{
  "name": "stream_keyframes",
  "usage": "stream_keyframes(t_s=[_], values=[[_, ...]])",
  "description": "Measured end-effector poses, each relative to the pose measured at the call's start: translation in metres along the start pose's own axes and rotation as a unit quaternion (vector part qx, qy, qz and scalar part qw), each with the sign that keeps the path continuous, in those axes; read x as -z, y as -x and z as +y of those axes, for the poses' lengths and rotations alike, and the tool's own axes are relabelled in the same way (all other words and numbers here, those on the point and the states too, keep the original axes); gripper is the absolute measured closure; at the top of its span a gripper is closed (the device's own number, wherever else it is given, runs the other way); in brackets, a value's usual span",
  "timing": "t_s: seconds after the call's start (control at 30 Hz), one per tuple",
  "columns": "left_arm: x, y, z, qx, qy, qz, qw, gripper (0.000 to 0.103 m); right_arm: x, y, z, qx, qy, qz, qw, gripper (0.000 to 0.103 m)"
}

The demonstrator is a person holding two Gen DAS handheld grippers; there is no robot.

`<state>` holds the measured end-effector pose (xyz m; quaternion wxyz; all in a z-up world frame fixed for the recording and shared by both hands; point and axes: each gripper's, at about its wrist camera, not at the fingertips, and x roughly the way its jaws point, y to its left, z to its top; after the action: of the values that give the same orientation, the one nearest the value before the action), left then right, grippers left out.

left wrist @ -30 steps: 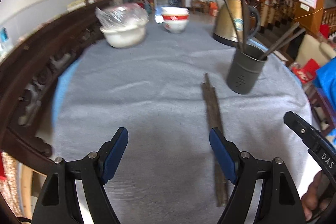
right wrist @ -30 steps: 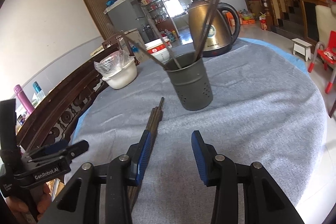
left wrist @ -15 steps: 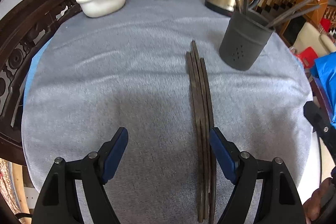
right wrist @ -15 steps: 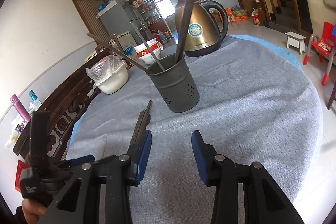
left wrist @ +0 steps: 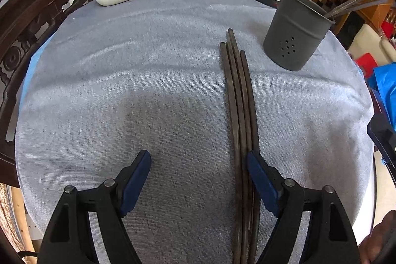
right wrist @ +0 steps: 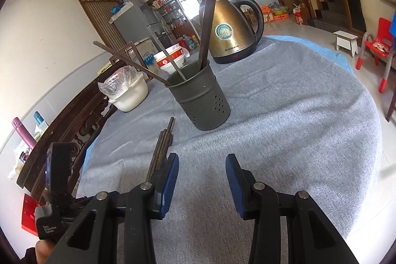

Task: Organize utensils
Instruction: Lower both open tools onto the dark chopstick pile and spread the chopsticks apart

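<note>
So the left tongs (left wrist: 198, 165) are spread wide and hanging low over the grey-clothed tabletop (left wrist: 148, 90), and the bundle of loose chopsticks (left wrist: 238, 100) lies just inside the right-hand pad, not centred in the gap. If I were doing this grab I'd slide the tongs a touch to the right first so the sticks sit mid-gap, then close slowly. Four thin sticks lying side by side will roll or fan out if only one pad pushes them, and I'd probably take one or two rather than the whole lot. The chopsticks themselves are long, dark brown, worn-looking, tips staggered and pointing toward the far side of the table, packed touching each other. Just right of their far tips stands the dark perforated metal utensil holder (left wrist: 294, 34), already with a few chopsticks leaning out at angles, so it looks like that's where these go. Over on the right, the right tongs (right wrist: 201, 165) are also open, nothing in them, hovering over bare cloth beside the bundle with the holder straight ahead.
</note>
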<state>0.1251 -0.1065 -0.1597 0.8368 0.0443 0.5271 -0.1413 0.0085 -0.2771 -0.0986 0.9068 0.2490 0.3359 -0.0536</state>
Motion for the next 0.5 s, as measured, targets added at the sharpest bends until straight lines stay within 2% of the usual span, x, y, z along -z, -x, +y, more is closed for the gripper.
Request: stream_keyframes(t_s=[0.1, 0.5], values=[[0.001, -0.001, 0.005, 0.008, 0.015, 0.003, 0.9999, 0.021, 0.000, 0.001, 0.000, 0.001, 0.001, -0.002, 1.000, 0.060], [0.027, 0.021, 0.030, -0.004, 0.034, 0.003, 0.9994, 0.021, 0.001, 0.000, 0.008, -0.008, 0.012, 0.006, 1.000, 0.060]])
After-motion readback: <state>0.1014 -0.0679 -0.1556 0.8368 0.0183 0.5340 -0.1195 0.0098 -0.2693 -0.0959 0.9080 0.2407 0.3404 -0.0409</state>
